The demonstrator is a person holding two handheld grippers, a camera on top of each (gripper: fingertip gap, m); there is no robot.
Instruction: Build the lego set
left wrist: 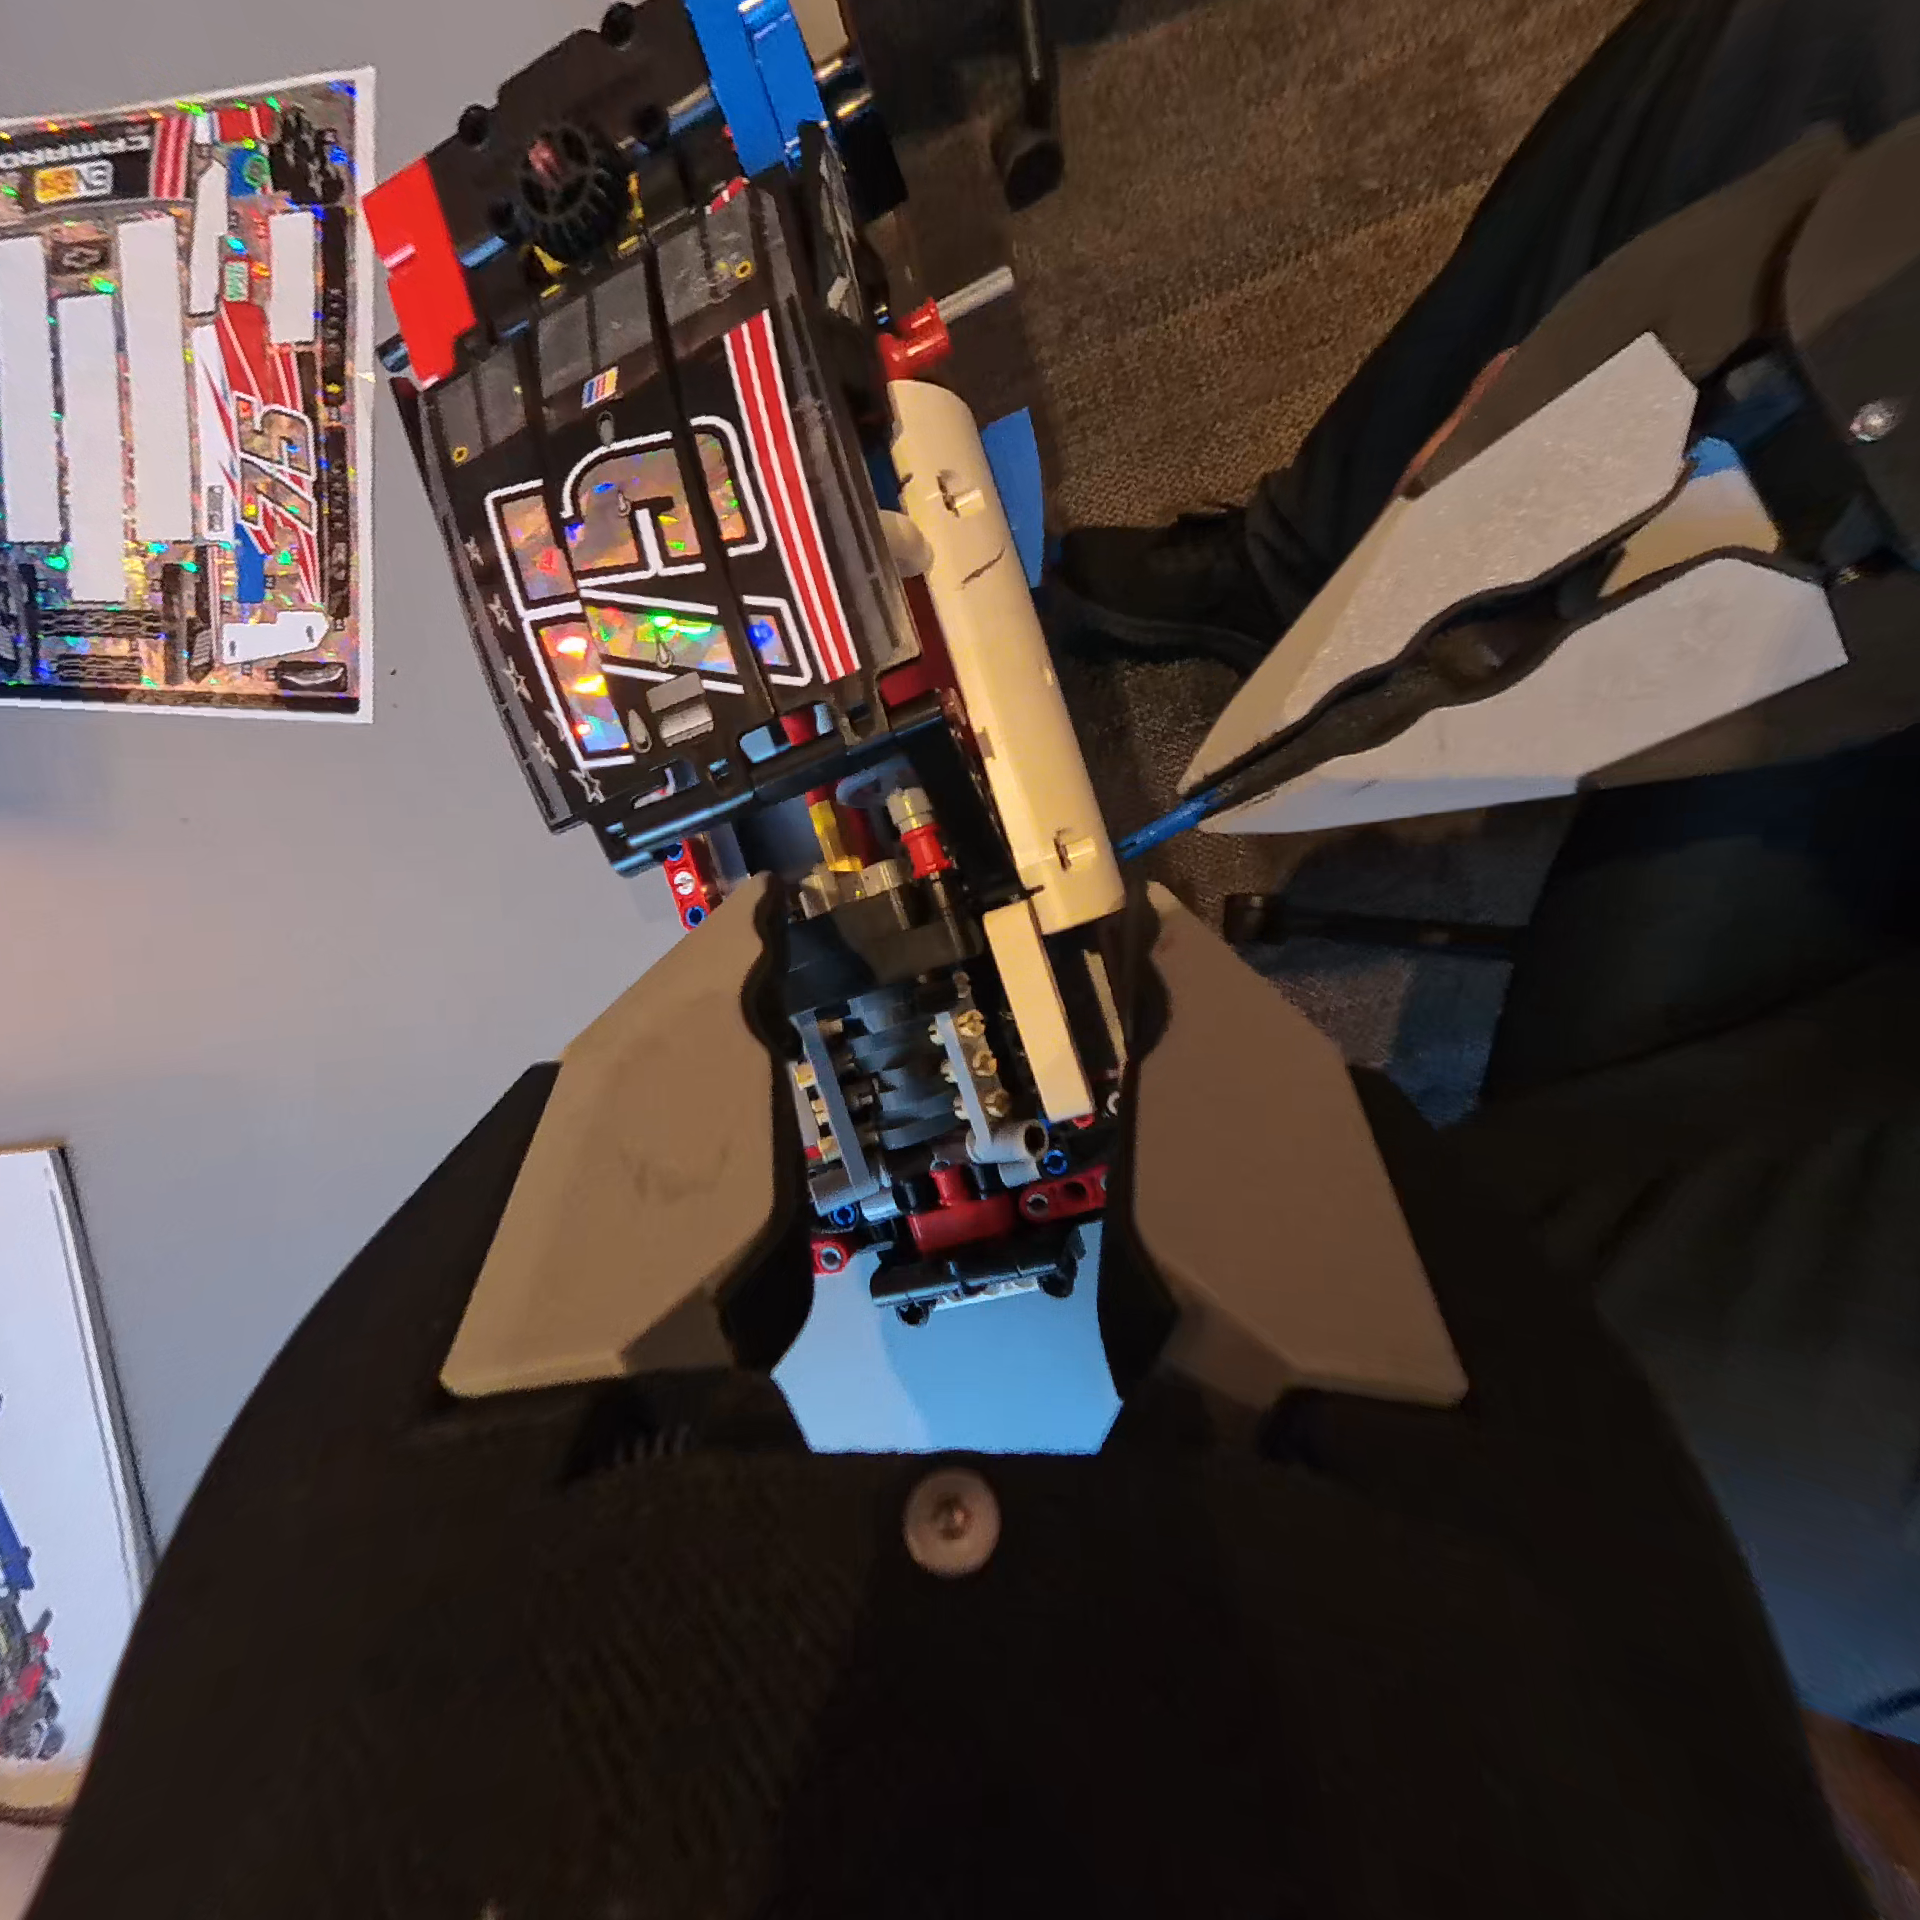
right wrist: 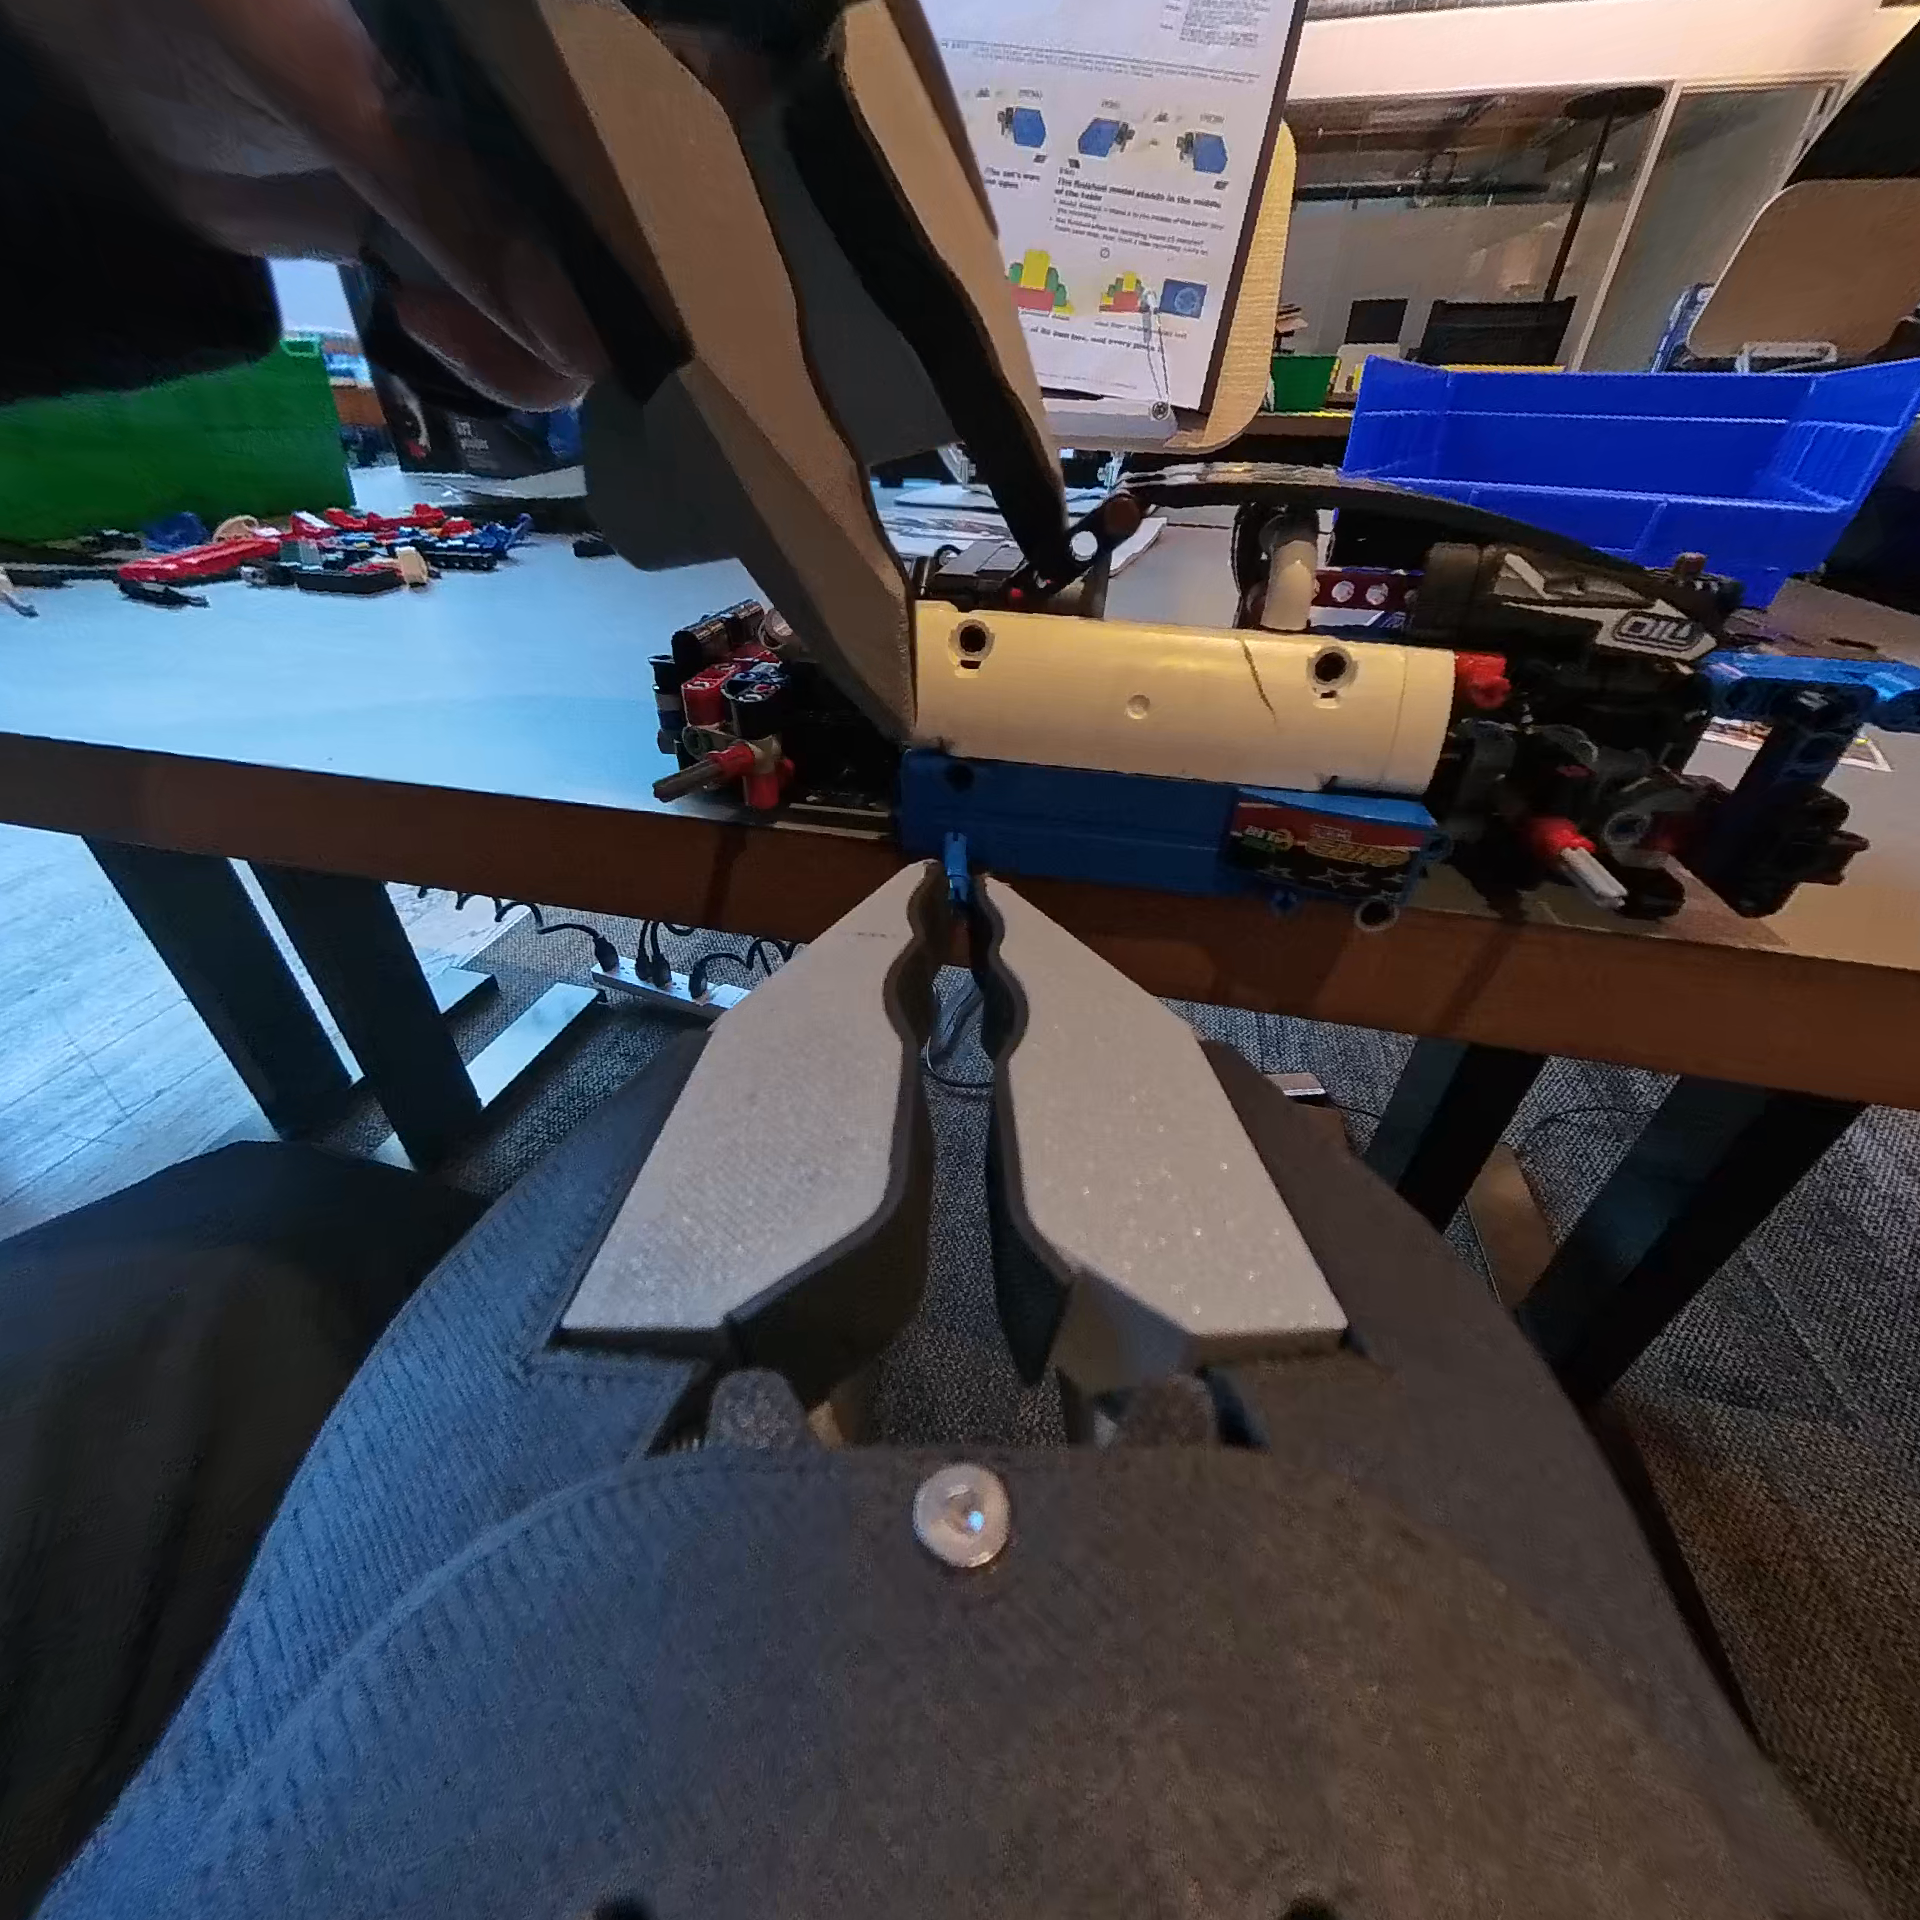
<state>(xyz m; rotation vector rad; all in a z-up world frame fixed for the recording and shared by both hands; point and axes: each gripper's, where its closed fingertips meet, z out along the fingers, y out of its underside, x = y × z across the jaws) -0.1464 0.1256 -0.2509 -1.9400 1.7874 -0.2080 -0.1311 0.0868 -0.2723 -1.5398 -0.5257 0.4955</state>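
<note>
The lego car (left wrist: 665, 540) has a black roof with striped, shiny stickers and a white side panel (left wrist: 997, 644). My left gripper (left wrist: 951, 935) is shut on the car's engine end. In the right wrist view the car (right wrist: 1174, 707) lies along the table's near edge, and one left finger (right wrist: 790, 436) comes down on it from above. My right gripper (right wrist: 956, 891) is shut on a small blue pin (right wrist: 954, 868), whose tip is at the car's blue side panel (right wrist: 1070, 831). The right gripper (left wrist: 1210, 805) also shows in the left wrist view, beside the white panel.
A sticker sheet (left wrist: 177, 395) and an instruction booklet (left wrist: 52, 1455) lie on the grey table. Loose pieces (right wrist: 312, 551) lie at the far left. A blue bin (right wrist: 1621, 457), a green bin (right wrist: 166, 447) and a propped instruction sheet (right wrist: 1122, 187) stand behind. The table edge (right wrist: 416, 790) is close.
</note>
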